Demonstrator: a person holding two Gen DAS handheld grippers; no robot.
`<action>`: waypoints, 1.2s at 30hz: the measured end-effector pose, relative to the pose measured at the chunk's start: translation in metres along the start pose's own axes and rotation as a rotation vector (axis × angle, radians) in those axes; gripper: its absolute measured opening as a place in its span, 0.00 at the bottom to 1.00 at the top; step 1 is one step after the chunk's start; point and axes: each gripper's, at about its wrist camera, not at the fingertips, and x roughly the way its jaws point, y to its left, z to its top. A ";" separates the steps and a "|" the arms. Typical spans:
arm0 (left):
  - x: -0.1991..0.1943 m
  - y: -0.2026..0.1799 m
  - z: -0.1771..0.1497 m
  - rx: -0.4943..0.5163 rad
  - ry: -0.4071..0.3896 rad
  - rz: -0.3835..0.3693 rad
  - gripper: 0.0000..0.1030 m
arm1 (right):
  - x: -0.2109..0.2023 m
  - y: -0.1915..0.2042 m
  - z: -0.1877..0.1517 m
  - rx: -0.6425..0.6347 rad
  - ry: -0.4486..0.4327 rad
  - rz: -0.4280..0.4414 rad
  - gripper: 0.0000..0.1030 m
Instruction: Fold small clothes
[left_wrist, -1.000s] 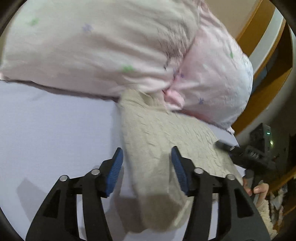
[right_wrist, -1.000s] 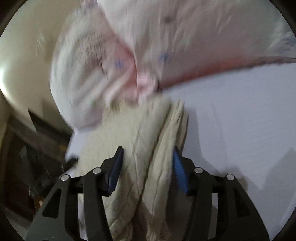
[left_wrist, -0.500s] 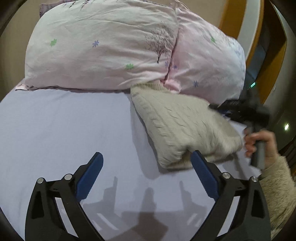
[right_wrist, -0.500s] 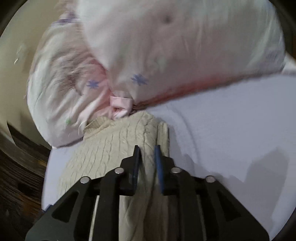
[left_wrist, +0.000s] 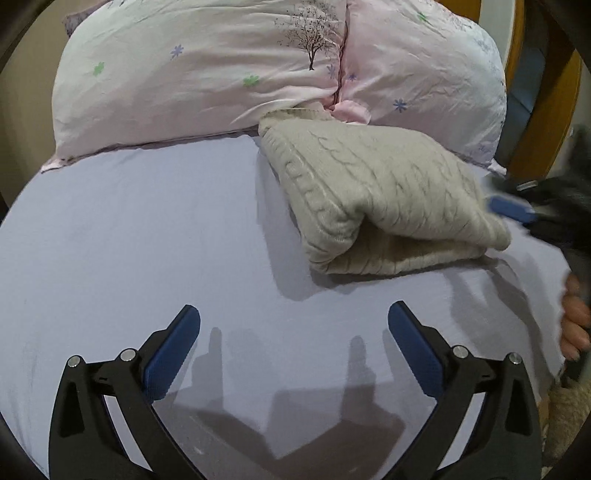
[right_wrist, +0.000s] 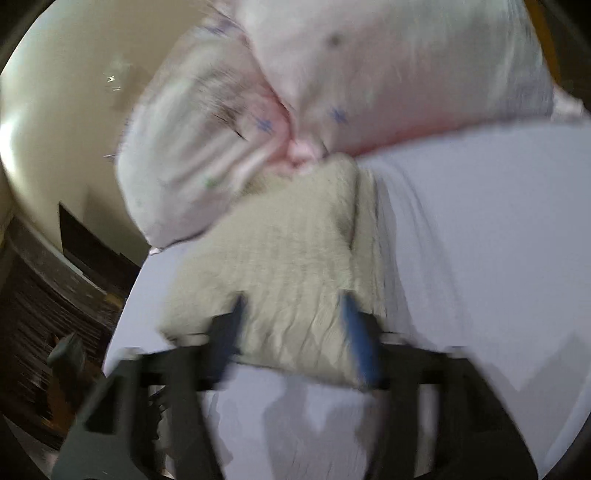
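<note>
Folded beige cable-knit sweater (left_wrist: 373, 192) against pillows (left_wrist: 221, 70)

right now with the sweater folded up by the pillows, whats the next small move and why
Probably draw the right gripper back off the sweater. It is open, its fingers over the near edge, though the view is blurred. The sweater lies folded on the sheet against the pillows, and the left gripper is open, clear of it.
</note>
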 end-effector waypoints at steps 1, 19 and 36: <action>0.003 -0.001 0.000 -0.001 0.006 -0.003 0.99 | -0.015 0.008 -0.006 -0.043 -0.052 -0.045 0.98; 0.025 -0.008 -0.002 -0.003 0.074 0.135 0.99 | 0.048 0.047 -0.074 -0.273 0.161 -0.477 0.98; 0.026 -0.009 -0.002 -0.005 0.074 0.137 0.99 | 0.050 0.045 -0.075 -0.271 0.160 -0.471 0.98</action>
